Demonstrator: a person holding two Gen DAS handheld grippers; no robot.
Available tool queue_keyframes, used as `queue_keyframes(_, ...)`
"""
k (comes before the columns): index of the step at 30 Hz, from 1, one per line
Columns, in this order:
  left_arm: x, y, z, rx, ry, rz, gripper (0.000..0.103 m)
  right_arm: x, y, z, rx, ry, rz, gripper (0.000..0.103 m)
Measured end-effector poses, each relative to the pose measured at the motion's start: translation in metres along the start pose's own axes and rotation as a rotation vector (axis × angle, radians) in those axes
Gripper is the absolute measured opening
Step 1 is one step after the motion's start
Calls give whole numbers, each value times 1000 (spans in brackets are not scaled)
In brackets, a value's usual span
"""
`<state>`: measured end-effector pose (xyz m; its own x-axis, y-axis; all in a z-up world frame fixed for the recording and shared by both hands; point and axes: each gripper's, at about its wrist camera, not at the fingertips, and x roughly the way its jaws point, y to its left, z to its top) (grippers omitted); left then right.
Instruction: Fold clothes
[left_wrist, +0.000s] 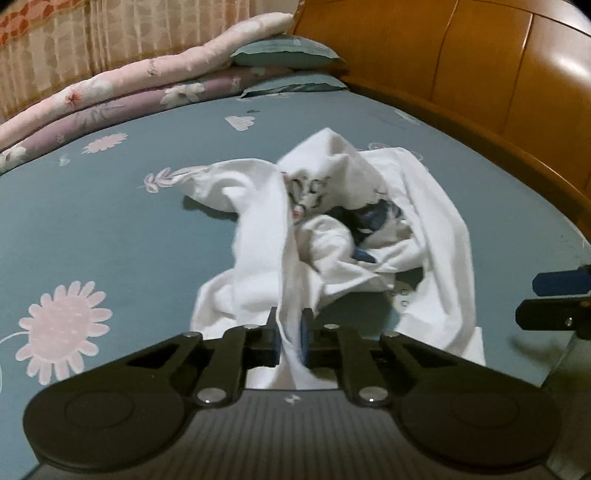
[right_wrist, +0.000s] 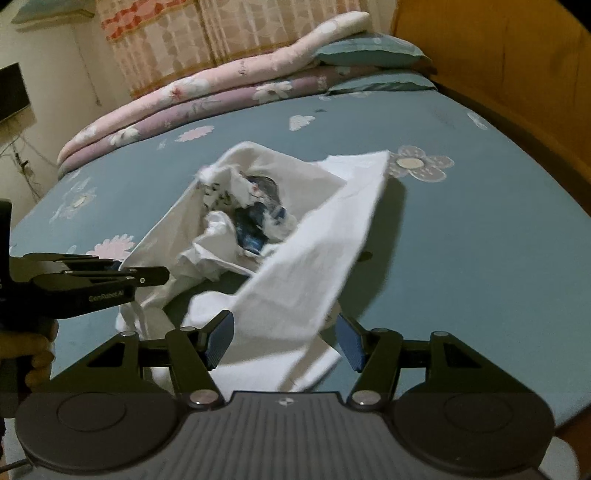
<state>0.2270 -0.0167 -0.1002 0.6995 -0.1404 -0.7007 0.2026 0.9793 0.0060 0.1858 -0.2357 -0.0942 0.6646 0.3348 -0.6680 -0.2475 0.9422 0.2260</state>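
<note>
So, one white garment (left_wrist: 332, 236) w/ a dark blue print lies crumpled mid-bed, nearer the front edge than the far side. Its long axis runs roughly from the front edge toward the far edge, though the bunching makes that hard to judge. Bed (left_wrist: 110, 229) has a teal flowered sheet; plenty of bare sheet to the left and far side of the garment, less room on the right where the wooden headboard (left_wrist: 480, 85) runs along that edge. Two pillows (left_wrist: 284, 55) are stacked at the far headboard corner, and two folded quilts (left_wrist: 122, 96), pink over purple, line the far edge.

Left gripper (left_wrist: 290, 336): jaws clenched on a fold of the garment near the front edge, cloth rising between the pads.

Right gripper (right_wrist: 286, 339): jaws spread apart, w/ a lifted flap of the garment (right_wrist: 306, 258) hanging between the pads; can't tell if either pad touches it. Left gripper also shows at the left of the right wrist view, w/ a hand (right_wrist: 35, 358) under it.
</note>
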Motion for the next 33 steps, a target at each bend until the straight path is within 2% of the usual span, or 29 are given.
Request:
queue_keyframes(6, -6, 31, 15, 54, 14, 77, 2, 25, 7, 7, -37, 29, 41, 66)
queue_keyframes(10, -4, 63, 31, 61, 29, 150, 1, 37, 3, 7, -14, 41, 68, 66)
queue_keyframes(20, 14, 159, 56, -171, 58, 109, 3, 49, -13, 13, 19, 59, 38, 68)
queue_keyframes(22, 18, 165, 55, -206, 59, 46, 5, 51, -15, 14, 23, 59, 33, 68)
queue_keyframes(23, 20, 165, 53, -221, 59, 4, 13, 52, -16, 15, 25, 60, 33, 69)
queue_keyframes(24, 22, 166, 51, -236, 59, -39, 28, 54, -17, 15, 26, 62, 33, 69)
queue_keyframes(26, 32, 159, 47, -213, 70, -82, 45, 58, -16, 16, 25, 71, 36, 69)
queue_keyframes(29, 51, 147, 45, -132, 99, -76, 45, 62, -16, 15, 24, 84, 45, 69)
queue_keyframes(33, 73, 150, 44, -117, 105, -95, 47, 63, -16, 15, 18, 91, 50, 69)
